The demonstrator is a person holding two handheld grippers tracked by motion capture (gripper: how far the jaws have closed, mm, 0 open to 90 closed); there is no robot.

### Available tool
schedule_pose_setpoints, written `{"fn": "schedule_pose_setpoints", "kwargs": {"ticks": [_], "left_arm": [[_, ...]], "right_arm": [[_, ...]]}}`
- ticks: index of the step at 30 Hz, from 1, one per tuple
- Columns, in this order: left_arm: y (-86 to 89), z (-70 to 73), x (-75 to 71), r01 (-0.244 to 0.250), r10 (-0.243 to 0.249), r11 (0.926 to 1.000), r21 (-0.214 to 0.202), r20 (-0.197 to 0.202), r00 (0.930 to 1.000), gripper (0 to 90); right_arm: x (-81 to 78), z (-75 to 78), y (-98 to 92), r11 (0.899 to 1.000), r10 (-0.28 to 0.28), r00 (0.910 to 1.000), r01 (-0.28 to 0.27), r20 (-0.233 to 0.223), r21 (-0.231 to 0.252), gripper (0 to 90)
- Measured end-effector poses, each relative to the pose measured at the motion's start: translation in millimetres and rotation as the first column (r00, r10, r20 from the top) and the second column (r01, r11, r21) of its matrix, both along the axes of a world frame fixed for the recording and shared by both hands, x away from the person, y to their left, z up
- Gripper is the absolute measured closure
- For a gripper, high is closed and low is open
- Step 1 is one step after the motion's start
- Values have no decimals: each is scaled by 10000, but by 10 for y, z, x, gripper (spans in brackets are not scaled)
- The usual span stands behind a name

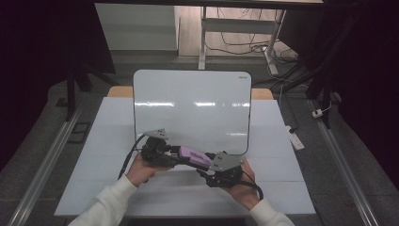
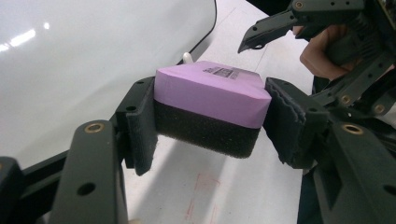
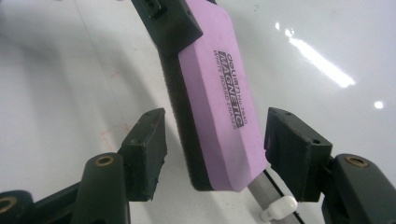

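A purple magnetic whiteboard eraser (image 1: 194, 156) with a black foam underside hangs just above the table near the whiteboard's (image 1: 190, 108) front edge. My left gripper (image 1: 173, 153) is shut on it: in the left gripper view both pads press the long sides of the eraser (image 2: 210, 91). My right gripper (image 1: 207, 162) comes in from the other end. In the right gripper view its jaws straddle the free end of the eraser (image 3: 217, 93), with a gap on each side, so the right gripper (image 3: 219, 149) is open.
The white table (image 1: 108, 155) carries the glossy whiteboard (image 2: 70, 70), which leans back from the middle. A small white-tipped grey rod (image 3: 278, 210) lies at the board's edge under the eraser. Faint red marks (image 2: 205, 186) show on the table. Dark floor and rails flank both sides.
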State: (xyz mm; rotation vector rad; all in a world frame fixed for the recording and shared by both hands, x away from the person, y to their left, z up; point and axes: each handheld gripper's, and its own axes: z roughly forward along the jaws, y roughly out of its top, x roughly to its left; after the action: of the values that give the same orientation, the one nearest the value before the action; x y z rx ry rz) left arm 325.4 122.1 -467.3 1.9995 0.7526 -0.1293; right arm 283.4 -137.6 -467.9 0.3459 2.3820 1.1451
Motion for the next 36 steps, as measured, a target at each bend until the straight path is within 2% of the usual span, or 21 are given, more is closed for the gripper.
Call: {"fn": "schedule_pose_setpoints", "kwargs": {"ticks": [6, 9, 14, 17, 19, 21, 24, 26, 31, 34, 36], "left_arm": [[-51, -15, -9, 80, -85, 9998, -182, -232, 9997, 388], [-67, -25, -10, 8, -27, 9992, -404, -454, 9990, 387], [-80, -36, -10, -63, 48, 9995, -297, -500, 9987, 387], [-75, -47, 0, -99, 76, 9991, -416, -570, 9983, 391], [-66, -47, 3, -124, 93, 9984, -557, -571, 9983, 405], [-70, -44, -5, -129, 103, 9981, -601, -433, 9990, 391], [-78, -34, -25, -209, 206, 9986, -477, -68, 9998, 318], [-70, -21, -38, -342, 350, 9985, -437, 173, 9992, 273], [-24, 21, -92, -568, 594, 9979, -325, 869, 9944, 218], [27, 29, -151, -781, 782, 9969, -56, 1352, 9877, 201], [77, 20, -199, -957, 922, 9953, 144, 1577, 9832, 197]], "right_arm": [[-44, -50, 82, 9984, -208, 9981, 239, 585, -515, 415], [-69, -71, 131, 9966, -244, 9958, 312, 885, -767, 447], [-100, -127, 212, 9888, -436, 9857, 658, 1627, -1341, 504], [-121, -147, 229, 9836, -431, 9774, 779, 2070, -1628, 556], [-127, -151, 229, 9796, -436, 9748, 847, 2190, -1821, 611], [-116, -147, 216, 9816, -465, 9760, 841, 2126, -1713, 619], [-115, -124, 198, 9821, -582, 9728, 961, 2243, -1620, 623], [-107, -106, 177, 9845, -689, 9741, 1013, 2154, -1431, 625], [-52, -52, 77, 9889, -1208, 9794, 1328, 1620, -659, 625], [-18, -11, -3, 9848, -1703, 9775, 1731, 1245, -115, 625], [16, 16, -69, 9754, -2201, 9708, 2184, 958, 285, 624]]}}
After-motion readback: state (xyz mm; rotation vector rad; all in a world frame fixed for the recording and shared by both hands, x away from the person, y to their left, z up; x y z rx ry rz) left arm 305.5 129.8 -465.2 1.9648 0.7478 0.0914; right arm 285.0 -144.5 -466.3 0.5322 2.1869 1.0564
